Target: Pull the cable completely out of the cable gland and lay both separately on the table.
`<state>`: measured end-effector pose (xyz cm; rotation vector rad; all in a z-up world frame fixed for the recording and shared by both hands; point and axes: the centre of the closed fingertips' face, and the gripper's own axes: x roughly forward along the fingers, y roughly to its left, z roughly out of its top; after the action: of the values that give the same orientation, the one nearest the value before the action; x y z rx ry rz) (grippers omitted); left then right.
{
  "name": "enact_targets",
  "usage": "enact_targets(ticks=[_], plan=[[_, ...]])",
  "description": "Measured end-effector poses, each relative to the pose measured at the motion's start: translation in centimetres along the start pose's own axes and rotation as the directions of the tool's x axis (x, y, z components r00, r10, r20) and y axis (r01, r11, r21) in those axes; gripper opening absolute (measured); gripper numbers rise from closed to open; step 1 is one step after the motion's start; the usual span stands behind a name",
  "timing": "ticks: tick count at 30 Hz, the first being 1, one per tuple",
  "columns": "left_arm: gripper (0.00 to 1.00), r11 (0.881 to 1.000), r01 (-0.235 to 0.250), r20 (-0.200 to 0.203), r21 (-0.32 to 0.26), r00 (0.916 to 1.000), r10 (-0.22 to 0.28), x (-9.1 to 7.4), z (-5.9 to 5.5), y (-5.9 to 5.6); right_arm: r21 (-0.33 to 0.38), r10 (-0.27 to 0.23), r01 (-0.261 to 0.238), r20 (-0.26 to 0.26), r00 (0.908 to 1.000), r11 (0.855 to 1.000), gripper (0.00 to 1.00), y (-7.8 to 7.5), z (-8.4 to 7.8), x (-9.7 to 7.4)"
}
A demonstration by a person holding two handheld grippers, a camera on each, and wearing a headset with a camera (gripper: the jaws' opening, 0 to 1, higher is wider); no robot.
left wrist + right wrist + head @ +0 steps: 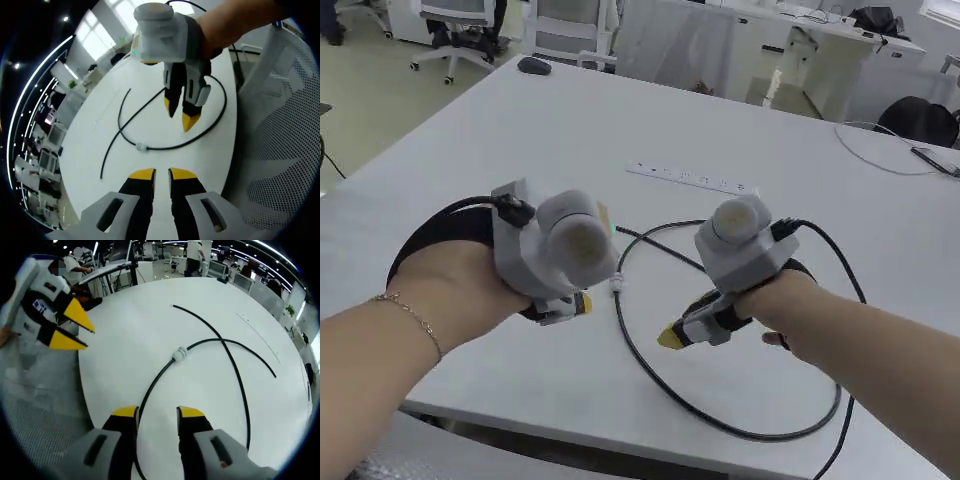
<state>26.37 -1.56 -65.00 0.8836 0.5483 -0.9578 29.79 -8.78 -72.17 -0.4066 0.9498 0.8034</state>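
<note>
A thin black cable (642, 364) lies in a crossed loop on the white table (520, 140), still threaded through a small white cable gland (617, 284). My left gripper (582, 303) hovers just left of the gland and my right gripper (672, 338) just right of it. In the left gripper view the left gripper (162, 175) is open by a narrow gap with nothing in it, facing the gland (140, 147) and the right gripper (181, 114). The right gripper (157, 414) is open above the cable (235, 375), short of the gland (179, 354). The left gripper (87, 337) shows at upper left.
A flat white strip (690, 180) lies past the cable loop. A dark mouse (533, 66) sits at the table's far left edge. A white mesh chair (280, 150) stands by the near edge. Office chairs and desks stand beyond the table.
</note>
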Motion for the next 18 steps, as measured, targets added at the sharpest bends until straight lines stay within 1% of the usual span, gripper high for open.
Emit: enact_targets(ticks=[1, 2, 3, 4, 5, 6, 7, 8, 9, 10, 11, 13, 14, 15, 16, 18], plan=[[0.12, 1.0, -0.004, -0.001, -0.004, 1.0, 0.004, 0.0, -0.1, 0.1, 0.007, -0.002, 0.002, 0.007, 1.0, 1.0, 0.3, -0.1, 0.6, 1.1], [0.12, 1.0, -0.011, -0.002, -0.006, 0.9999, 0.011, -0.1, -0.2, 0.3, 0.017, -0.005, 0.004, 0.007, 1.0, 1.0, 0.28, -0.2, 0.9, 1.8], [0.11, 1.0, -0.013, -0.004, -0.009, 0.9999, 0.013, -0.1, -0.3, 0.3, 0.025, -0.008, 0.008, 0.005, 1.0, 1.0, 0.26, -0.3, 0.9, 2.2], [0.11, 1.0, -0.006, -0.004, 0.002, 1.0, 0.006, -0.1, -0.2, -0.1, 0.043, -0.019, 0.019, -0.002, 0.9998, 0.999, 0.25, -0.5, 1.1, 3.2], [0.11, 1.0, 0.002, -0.003, 0.01, 1.0, -0.002, 0.0, -0.2, -0.3, 0.048, -0.023, 0.023, -0.006, 0.9997, 0.999, 0.24, -0.6, 1.1, 3.8], [0.11, 1.0, 0.023, -0.006, 0.018, 0.9997, -0.023, 0.1, -0.4, -0.9, 0.051, -0.027, 0.027, -0.004, 0.9996, 0.998, 0.24, -0.8, 1.4, 4.6], [0.1, 0.999, 0.032, -0.015, 0.018, 0.9994, -0.032, 0.2, -0.6, -1.2, 0.051, -0.032, 0.033, -0.005, 0.9995, 0.998, 0.24, -0.9, 1.5, 5.0], [0.09, 0.999, 0.037, -0.03, 0.023, 0.9989, -0.036, 0.2, -1.0, -1.4, 0.076, -0.037, 0.036, 0.008, 0.9993, 0.996, 0.23, -1.1, 1.8, 5.4], [0.09, 0.999, 0.037, -0.035, 0.026, 0.9987, -0.036, 0.2, -1.0, -1.5, 0.099, -0.034, 0.031, 0.028, 0.999, 0.995, 0.23, -1.0, 2.2, 5.7], [0.09, 0.999, 0.037, -0.035, 0.027, 0.9987, -0.036, 0.2, -1.0, -1.5, 0.106, -0.035, 0.03, 0.047, 0.9983, 0.994, 0.23, -1.1, 2.6, 6.1], [0.1, 0.999, 0.036, -0.034, 0.024, 0.9988, -0.035, 0.2, -1.0, -1.4, 0.1, -0.045, 0.041, 0.045, 0.998, 0.994, 0.23, -1.2, 2.7, 6.2], [0.1, 0.999, 0.03, -0.032, 0.01, 0.9991, -0.03, 0.1, -1.0, -1.2, 0.052, -0.088, 0.086, 0.039, 0.9954, 0.995, 0.2, -1.8, 3.0, 6.6], [0.1, 1.0, 0.029, -0.034, 0.008, 0.999, -0.029, 0.2, -1.1, -1.2, 0.037, -0.107, 0.105, 0.054, 0.9928, 0.994, 0.17, -2.0, 3.4, 6.6], [0.1, 1.0, 0.03, -0.042, 0.005, 0.9987, -0.029, 0.2, -1.4, -1.2, 0.034, -0.108, 0.106, 0.067, 0.9919, 0.994, 0.13, -1.8, 3.7, 6.7], [0.1, 1.0, 0.031, -0.048, 0.003, 0.9984, -0.031, 0.2, -1.6, -1.2, 0.03, -0.114, 0.113, 0.056, 0.9918, 0.993, 0.11, -1.8, 3.6, 6.9], [0.1, 0.999, 0.034, -0.056, 0.0, 0.9979, -0.034, 0.3, -1.8, -1.3, -0.001, -0.118, 0.118, 0.045, 0.992, 0.993, 0.11, -1.7, 3.5, 7.0]])
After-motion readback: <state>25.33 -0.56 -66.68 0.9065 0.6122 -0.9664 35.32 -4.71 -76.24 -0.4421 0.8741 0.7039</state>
